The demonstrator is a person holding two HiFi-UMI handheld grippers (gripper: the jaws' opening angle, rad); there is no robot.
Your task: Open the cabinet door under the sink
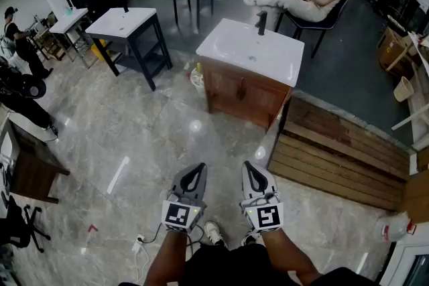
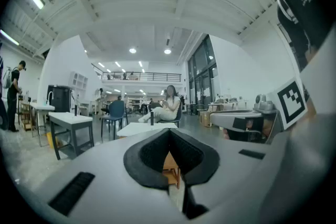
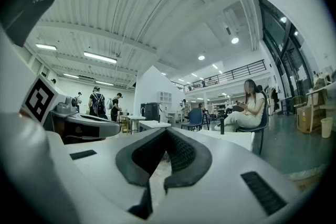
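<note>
Door: I see the brown wooden cabinet door (image 1: 236, 92) under the white rectangular sink (image 1: 251, 50), well ahead.
Tongs: my left tongs (image 1: 193, 171) and right tongs (image 1: 254, 169) are closed, empty.
Between: pale marble floor (image 1: 167, 134).
Right flank: slatted wooden platform (image 1: 335, 151), seemingly touching the cabinet.

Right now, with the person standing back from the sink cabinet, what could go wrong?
Both the left gripper and the right gripper are shut; arriving like that, they could glance off the cabinet door rather than catch it. The wooden platform lies close by the cabinet's side, so a door swinging that way might hit it. A cable trails near the person's shoe, a possible trip.
</note>
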